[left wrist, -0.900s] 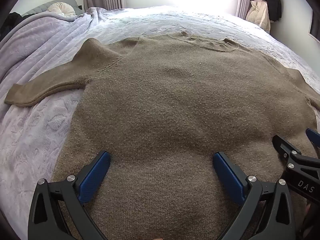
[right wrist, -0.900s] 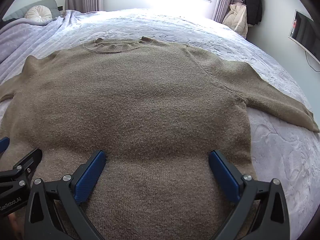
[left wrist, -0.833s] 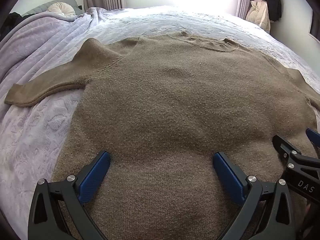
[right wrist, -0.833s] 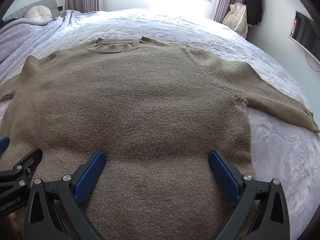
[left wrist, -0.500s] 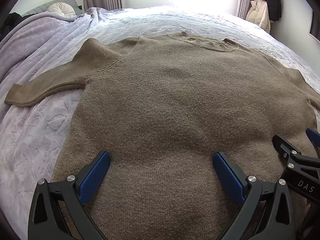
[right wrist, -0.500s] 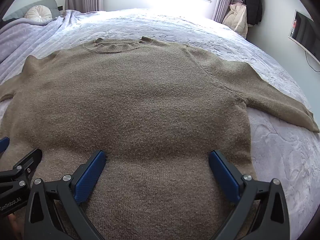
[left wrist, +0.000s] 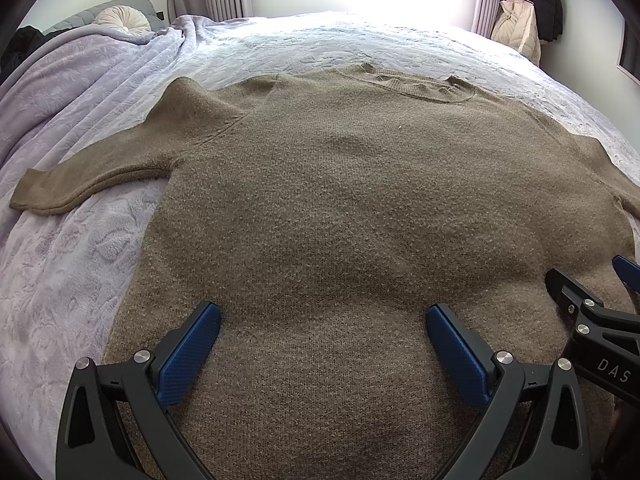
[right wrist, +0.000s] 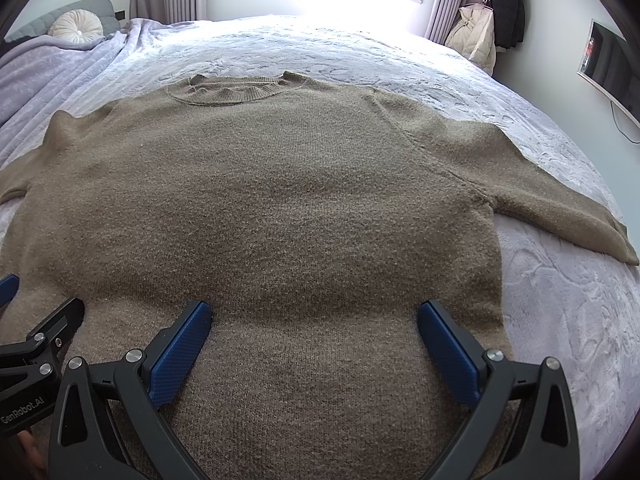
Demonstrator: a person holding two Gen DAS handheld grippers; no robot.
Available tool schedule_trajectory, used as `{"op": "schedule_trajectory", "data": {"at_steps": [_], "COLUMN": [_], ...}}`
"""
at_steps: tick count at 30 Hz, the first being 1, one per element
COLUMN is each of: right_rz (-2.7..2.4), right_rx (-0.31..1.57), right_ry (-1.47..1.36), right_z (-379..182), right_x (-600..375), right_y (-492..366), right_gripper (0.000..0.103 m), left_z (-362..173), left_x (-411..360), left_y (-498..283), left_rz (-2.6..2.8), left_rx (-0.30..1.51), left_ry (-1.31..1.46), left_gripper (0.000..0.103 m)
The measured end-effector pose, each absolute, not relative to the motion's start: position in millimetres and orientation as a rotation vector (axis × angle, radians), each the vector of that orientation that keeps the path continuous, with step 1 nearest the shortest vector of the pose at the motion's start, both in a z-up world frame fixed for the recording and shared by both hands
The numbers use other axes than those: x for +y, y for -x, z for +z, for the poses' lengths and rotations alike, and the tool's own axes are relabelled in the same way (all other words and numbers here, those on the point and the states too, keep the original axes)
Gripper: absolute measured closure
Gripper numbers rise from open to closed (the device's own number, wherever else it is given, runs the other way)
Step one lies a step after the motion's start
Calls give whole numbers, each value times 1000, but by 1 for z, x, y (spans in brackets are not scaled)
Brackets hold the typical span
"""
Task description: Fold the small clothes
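Note:
A brown knit sweater (left wrist: 360,200) lies flat and face up on the bed, collar (left wrist: 408,82) away from me and both sleeves spread out. Its left sleeve (left wrist: 80,176) reaches to the left; its right sleeve (right wrist: 560,196) reaches to the right. My left gripper (left wrist: 323,320) is open and empty above the sweater's lower left part. My right gripper (right wrist: 314,318) is open and empty above the lower right part. The two grippers hang side by side; the right one shows at the left view's edge (left wrist: 588,320), and the left one shows in the right wrist view (right wrist: 36,340).
The bed has a pale lilac textured cover (right wrist: 560,320). A rumpled lilac blanket (left wrist: 60,88) and a round cushion (left wrist: 120,20) lie at the far left. Coats (right wrist: 492,20) hang at the far right by the window. A screen (right wrist: 612,68) is on the right wall.

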State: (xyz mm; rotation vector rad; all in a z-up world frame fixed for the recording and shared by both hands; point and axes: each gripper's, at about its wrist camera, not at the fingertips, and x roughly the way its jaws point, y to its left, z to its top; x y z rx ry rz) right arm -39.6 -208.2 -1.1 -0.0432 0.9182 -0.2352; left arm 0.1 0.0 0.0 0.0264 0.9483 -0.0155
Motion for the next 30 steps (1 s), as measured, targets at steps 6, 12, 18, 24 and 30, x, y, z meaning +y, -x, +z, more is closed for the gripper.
{"op": "schedule_trajectory", "data": {"at_steps": [6, 12, 18, 24, 30], "right_rz": [-234, -234, -235, -235, -198], "right_rx": [919, 920, 917, 915, 967], "right_ry": [42, 42, 42, 44, 63], "right_z": [-1, -2, -1, -1, 9], "right_x": [-207, -207, -208, -207, -207], "right_y": [40, 40, 40, 40, 38], "right_gripper": [0, 0, 0, 0, 0], "left_z": [0, 0, 0, 2, 20], "left_x": [1, 1, 1, 0, -7], "left_y": [0, 0, 0, -1, -5], "left_rz": [-14, -14, -14, -8, -19], "left_rx": [948, 949, 947, 942, 959], "left_ry": [-29, -29, -29, -38, -70], "left_gripper": [0, 0, 0, 0, 0]}}
